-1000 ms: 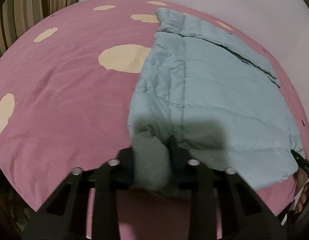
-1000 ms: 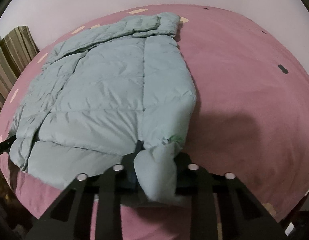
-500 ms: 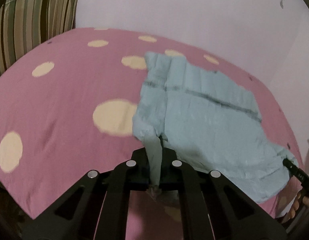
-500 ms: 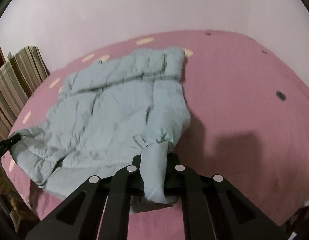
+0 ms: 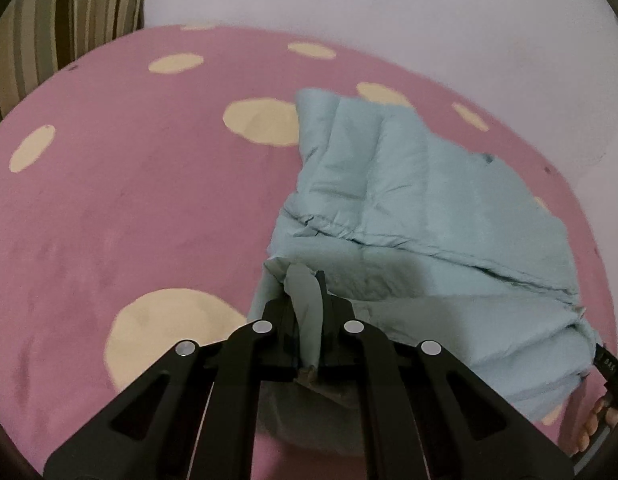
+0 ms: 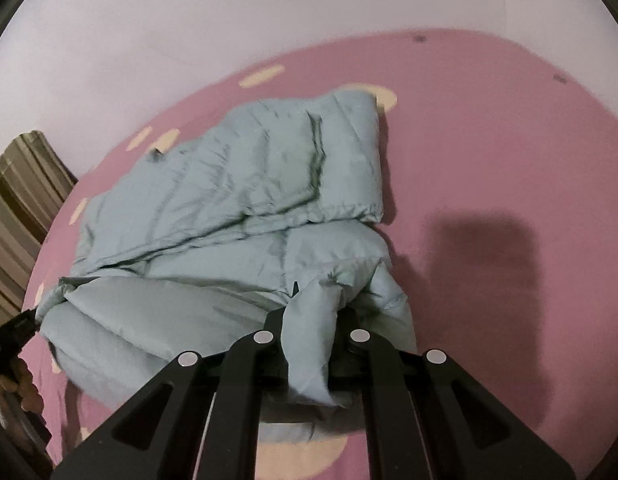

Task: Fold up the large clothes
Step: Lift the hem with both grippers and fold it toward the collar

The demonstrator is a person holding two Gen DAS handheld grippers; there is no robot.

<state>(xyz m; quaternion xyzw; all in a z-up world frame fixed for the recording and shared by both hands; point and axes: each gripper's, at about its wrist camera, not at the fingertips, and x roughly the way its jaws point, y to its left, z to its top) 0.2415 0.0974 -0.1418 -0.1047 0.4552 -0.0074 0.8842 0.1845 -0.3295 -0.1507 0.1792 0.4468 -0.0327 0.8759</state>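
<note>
A pale blue-green puffer jacket lies on a pink bedspread with cream dots. Its near hem is lifted and doubled over toward the collar end, so the near half bulges above the far half. My left gripper is shut on the hem's left corner, a pinch of fabric standing up between its fingers. In the right wrist view the same jacket fills the middle, and my right gripper is shut on the hem's right corner, a flap hanging over the jaws. Each gripper shows at the far edge of the other's view.
A striped cushion or headboard stands at the bed's far left corner, and a pale wall runs behind the bed. The pink bedspread stretches bare to the right of the jacket. A person's toes show at the bed's near right edge.
Both grippers closed on the jacket's near hem corners, then carried them away from the near edge. The flat jacket now folds over itself, its hem raised above the bed.
</note>
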